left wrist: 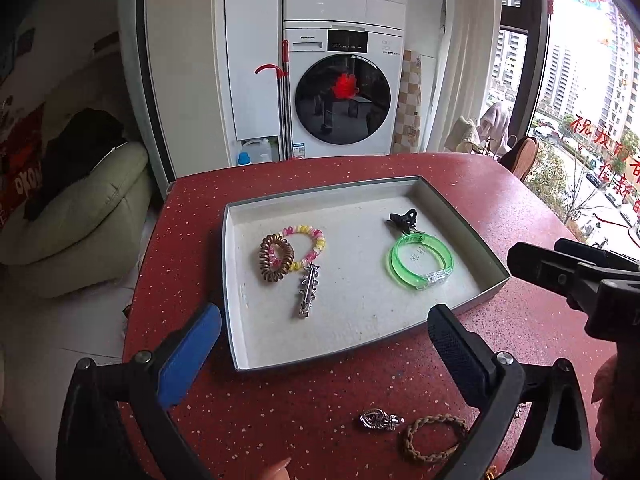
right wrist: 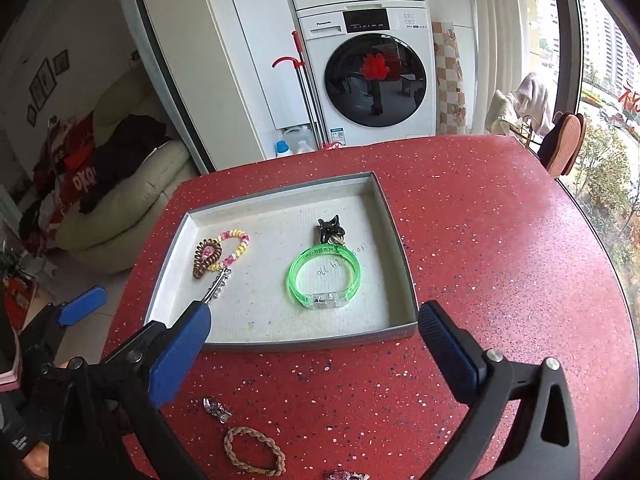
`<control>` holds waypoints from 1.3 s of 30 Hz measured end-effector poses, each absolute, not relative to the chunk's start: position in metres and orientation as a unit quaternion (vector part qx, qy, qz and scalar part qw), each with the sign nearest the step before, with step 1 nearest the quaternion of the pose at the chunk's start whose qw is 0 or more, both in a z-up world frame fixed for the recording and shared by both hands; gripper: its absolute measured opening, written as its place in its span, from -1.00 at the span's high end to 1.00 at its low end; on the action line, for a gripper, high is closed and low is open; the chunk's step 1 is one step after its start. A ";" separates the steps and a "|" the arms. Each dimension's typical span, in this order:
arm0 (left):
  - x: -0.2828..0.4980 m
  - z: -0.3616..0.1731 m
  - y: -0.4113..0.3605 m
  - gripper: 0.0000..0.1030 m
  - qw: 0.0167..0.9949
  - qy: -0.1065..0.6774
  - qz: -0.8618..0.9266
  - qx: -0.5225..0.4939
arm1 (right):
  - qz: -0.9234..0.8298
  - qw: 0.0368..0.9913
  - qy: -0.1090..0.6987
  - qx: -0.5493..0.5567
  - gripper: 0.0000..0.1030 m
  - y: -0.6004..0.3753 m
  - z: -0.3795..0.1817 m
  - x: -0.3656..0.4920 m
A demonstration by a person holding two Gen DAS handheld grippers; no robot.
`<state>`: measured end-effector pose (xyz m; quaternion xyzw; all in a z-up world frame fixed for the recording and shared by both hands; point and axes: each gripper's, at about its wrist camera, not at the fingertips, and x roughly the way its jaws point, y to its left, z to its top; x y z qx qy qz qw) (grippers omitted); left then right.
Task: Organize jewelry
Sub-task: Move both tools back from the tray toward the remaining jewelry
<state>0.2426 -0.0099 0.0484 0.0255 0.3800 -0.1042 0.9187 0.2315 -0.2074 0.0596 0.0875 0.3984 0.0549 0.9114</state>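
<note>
Tray (left wrist: 236,280) on red surface (right wrist: 500,240) holds bangle (left wrist: 421,261), hair ties (left wrist: 277,258), clips. Braid (right wrist: 253,450) and charm (right wrist: 216,409) lie outside, near edge. Left gripper (left wrist: 324,344), right gripper (right wrist: 314,350): jaws wide, empty. Mid-sort; next likely descend on charm.

You have bright, soft daylight coming from the window (left wrist: 580,92) on the right, faint shadows on the table (right wrist: 480,240), sharp focus centrally, and strong fisheye bending with dark corners.
</note>
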 end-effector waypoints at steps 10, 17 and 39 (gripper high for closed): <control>0.196 0.045 0.004 -1.00 0.916 0.390 -0.089 0.018 | 0.070 0.916 0.384 0.094 -1.00 -0.212 0.076 0.194; 0.170 0.025 0.008 -1.00 0.907 0.410 -0.099 0.012 | 0.060 0.910 0.400 0.090 -1.00 -0.223 0.069 0.163; 0.172 -0.034 -0.041 -1.00 0.863 0.495 -0.104 -0.002 | 0.065 0.871 0.486 0.038 -0.87 -0.238 -0.020 0.117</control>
